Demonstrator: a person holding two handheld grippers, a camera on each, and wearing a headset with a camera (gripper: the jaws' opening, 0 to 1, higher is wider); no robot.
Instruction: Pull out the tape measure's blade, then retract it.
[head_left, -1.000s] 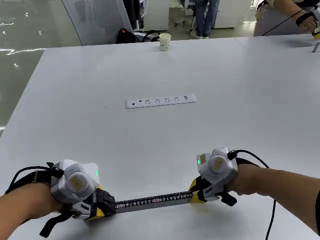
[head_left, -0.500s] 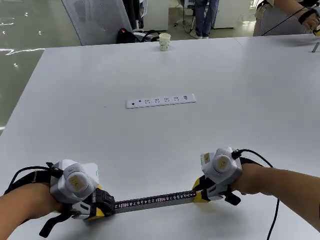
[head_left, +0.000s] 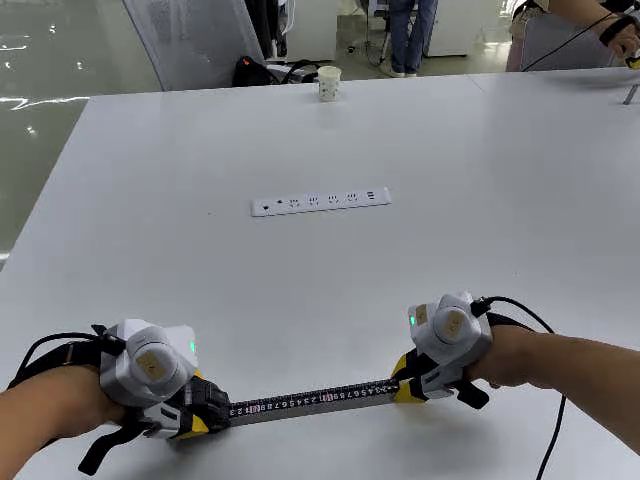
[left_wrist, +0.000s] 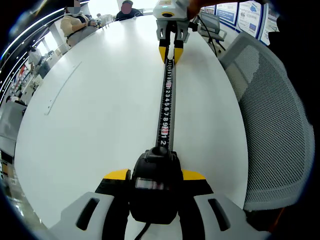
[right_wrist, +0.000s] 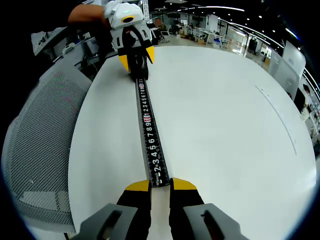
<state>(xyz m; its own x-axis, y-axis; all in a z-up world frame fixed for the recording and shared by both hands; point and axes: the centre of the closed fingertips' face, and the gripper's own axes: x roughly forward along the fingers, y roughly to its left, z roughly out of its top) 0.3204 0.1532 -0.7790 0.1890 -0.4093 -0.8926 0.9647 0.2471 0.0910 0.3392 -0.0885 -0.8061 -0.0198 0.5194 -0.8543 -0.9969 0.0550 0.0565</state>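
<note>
Step in hand: the pull-out, as I judge it. The blade (head_left: 315, 399) is drawn out between the two grippers and the retraction is not yet begun.
Left gripper (left_wrist: 155, 176): at the near left, its yellow-tipped jaws pressed against the sides of the black case (left_wrist: 156, 192), clamping it.
Right gripper (right_wrist: 160, 185): at the near right, its jaws pinching the blade's free end.
Tape measure (head_left: 290, 402): along the near edge of the white table (head_left: 450, 180), running left to right, low over the top. I cannot tell whether the case rests on the table.
Blade's look: dark, with pale numerals and red marks at intervals. It is narrow and runs straight from the case mouth to the right jaws, with no sag or twist that I can see.
Next move: likely to bring the right gripper back toward the case with the end held in its pinch, so the spring feeds in gently, while the left keeps the case steady.
Risk: letting the end go outright — it could whip back.
Farther off: a power strip (head_left: 320, 201) at mid-table and a paper cup (head_left: 329, 83) at the far edge, both well apart from the work.
</note>
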